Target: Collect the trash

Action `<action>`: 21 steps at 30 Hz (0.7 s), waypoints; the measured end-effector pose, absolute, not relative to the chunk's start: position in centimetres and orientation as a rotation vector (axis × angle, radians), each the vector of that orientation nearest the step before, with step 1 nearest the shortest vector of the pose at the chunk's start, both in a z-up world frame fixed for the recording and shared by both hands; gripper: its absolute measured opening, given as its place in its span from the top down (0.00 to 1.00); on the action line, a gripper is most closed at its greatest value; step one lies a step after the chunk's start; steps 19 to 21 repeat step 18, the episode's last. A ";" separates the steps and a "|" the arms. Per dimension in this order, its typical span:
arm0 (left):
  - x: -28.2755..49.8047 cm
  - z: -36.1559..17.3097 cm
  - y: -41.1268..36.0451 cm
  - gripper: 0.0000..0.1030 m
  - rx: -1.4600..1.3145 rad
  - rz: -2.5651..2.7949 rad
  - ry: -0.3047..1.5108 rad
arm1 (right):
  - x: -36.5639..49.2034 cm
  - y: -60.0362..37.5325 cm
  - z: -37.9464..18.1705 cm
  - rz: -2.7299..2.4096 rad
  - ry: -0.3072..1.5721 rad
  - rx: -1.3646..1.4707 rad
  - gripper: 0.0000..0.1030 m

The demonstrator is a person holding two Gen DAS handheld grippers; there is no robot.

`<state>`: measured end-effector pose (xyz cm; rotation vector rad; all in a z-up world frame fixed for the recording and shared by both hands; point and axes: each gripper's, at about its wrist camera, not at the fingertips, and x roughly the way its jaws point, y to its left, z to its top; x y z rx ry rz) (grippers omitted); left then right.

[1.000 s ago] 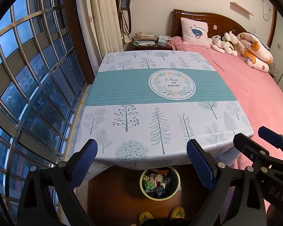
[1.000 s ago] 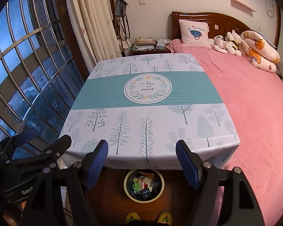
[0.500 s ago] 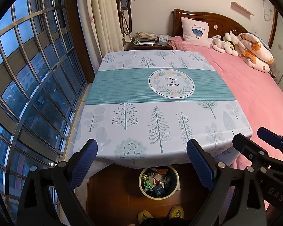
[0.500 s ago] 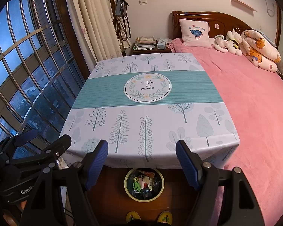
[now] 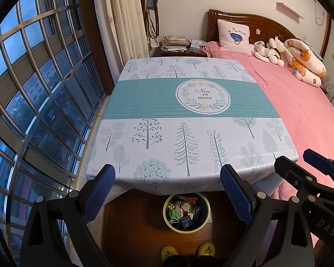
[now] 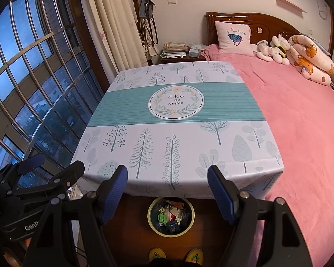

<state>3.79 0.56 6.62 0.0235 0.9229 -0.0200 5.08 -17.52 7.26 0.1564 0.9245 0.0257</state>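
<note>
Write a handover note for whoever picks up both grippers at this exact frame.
Left gripper: open, empty, hovering at the table's near edge.
Right gripper: open, empty, beside it.
Bin: on the floor under the near edge of the table, holding wrappers and a small dark box.
Tablecloth: no trash visible on it.
Done: trash appears collected in the bin.
Left: nothing visible to pick up; check out-of-view areas.

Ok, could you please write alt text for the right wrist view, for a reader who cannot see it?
The right gripper hangs open and empty over the near edge of a table with a tree-print cloth. On the floor below stands a round bin full of trash; a pink bed lies to the right.
</note>
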 end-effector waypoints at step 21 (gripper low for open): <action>3.2 6.8 -1.0 0.09 0.036 0.021 0.951 | 5.1 -18.9 7.1 0.066 0.945 0.164 0.28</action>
